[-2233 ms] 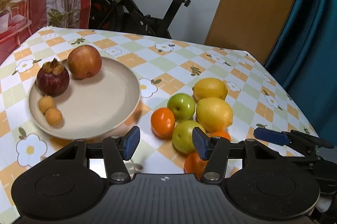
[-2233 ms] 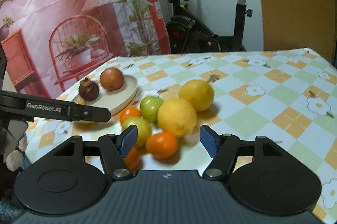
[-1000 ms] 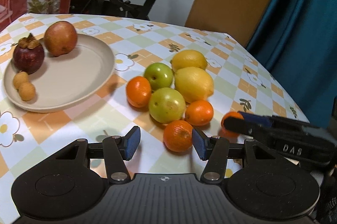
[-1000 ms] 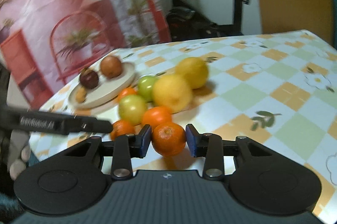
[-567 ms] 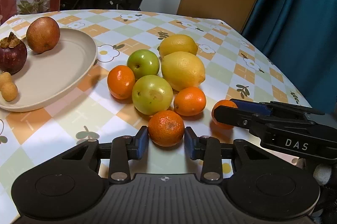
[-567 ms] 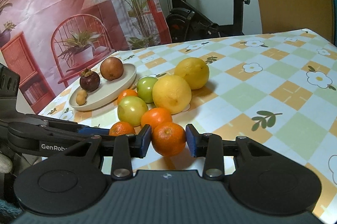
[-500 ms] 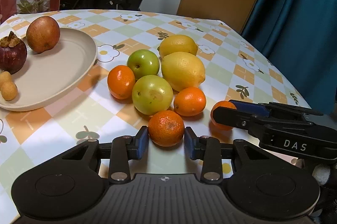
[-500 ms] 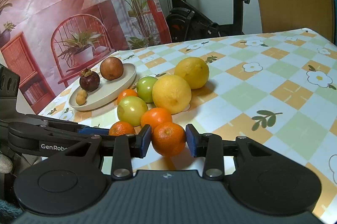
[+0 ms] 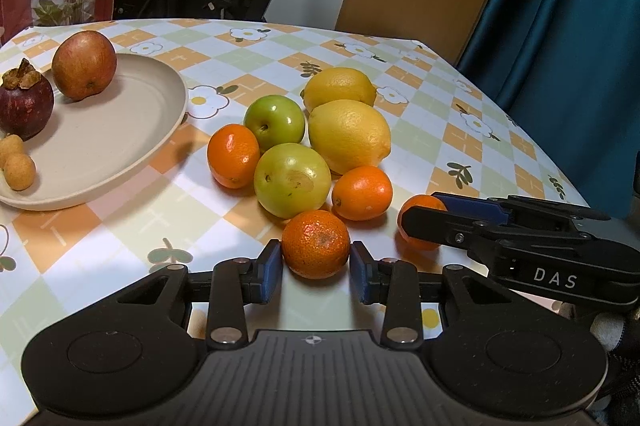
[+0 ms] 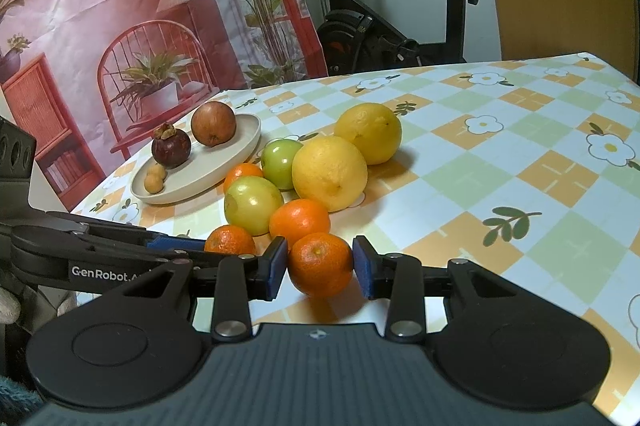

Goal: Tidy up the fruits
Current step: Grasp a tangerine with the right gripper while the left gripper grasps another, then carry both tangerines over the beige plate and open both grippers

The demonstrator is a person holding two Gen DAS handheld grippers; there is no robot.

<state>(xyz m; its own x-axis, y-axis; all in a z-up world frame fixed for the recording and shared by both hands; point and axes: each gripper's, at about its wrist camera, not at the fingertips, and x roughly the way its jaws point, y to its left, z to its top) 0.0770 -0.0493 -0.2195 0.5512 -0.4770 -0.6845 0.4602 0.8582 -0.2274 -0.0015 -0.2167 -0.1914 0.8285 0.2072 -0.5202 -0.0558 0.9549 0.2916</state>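
My left gripper [image 9: 316, 262] is shut on a mandarin [image 9: 316, 242] at the near edge of the fruit pile, both blue pads against its sides. My right gripper [image 10: 320, 266] is shut on another mandarin [image 10: 320, 258]. That second mandarin [image 9: 422, 216] shows at the right of the left wrist view between the right gripper's fingers [image 9: 472, 207]. Both fruits are down at the tablecloth. Behind them lie two lemons [image 9: 348, 135], two green apples [image 9: 292, 179] and two more mandarins [image 9: 362, 193]. The beige plate [image 9: 132, 129] stands to the left.
The plate holds a red round fruit [image 9: 84, 64], a mangosteen [image 9: 25, 105] and two small longans [image 9: 18, 165]. The checked tablecloth [image 10: 520, 153] runs bare to the right. An exercise bike [image 10: 380, 37] stands behind the table and a teal curtain [image 9: 568, 25] hangs at the right.
The left gripper came forward to the front mandarin and its jaws closed on it. The right gripper closed on its mandarin earlier and has since held still.
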